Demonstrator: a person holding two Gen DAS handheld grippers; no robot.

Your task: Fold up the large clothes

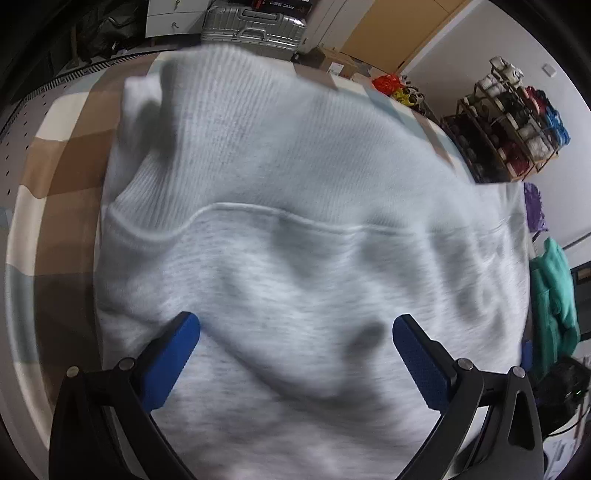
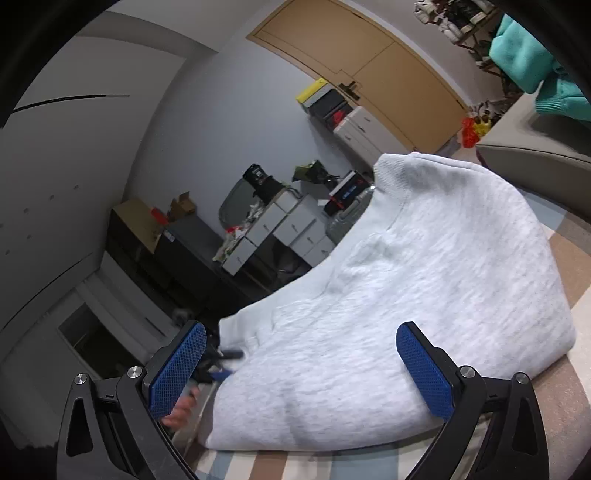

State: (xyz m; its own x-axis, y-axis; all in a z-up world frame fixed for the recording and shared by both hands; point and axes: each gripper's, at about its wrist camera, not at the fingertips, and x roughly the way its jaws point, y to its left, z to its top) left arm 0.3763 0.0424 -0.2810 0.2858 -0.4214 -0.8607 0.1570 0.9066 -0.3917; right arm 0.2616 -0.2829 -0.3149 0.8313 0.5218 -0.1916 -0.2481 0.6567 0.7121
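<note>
Blue-padded fingers [image 1: 173,365] of the left tool [image 1: 295,325] stood wide apart, holding nothing, just above the light grey sweatshirt [image 1: 295,229], which filled most of that view and was blurred. Its ribbed band lay at the far side, past a raised seam. The sweatshirt lay folded on a checked cover [image 1: 62,162] of brown, cream and pale blue. From the right wrist, the right tool [image 2: 301,332] was also spread wide and empty, with the sweatshirt [image 2: 424,295] bunched between and beyond its fingers. A hand [image 2: 179,410] showed behind the left pad. Far off were a silver suitcase [image 1: 255,26] and a teal garment [image 2: 532,62]
</note>
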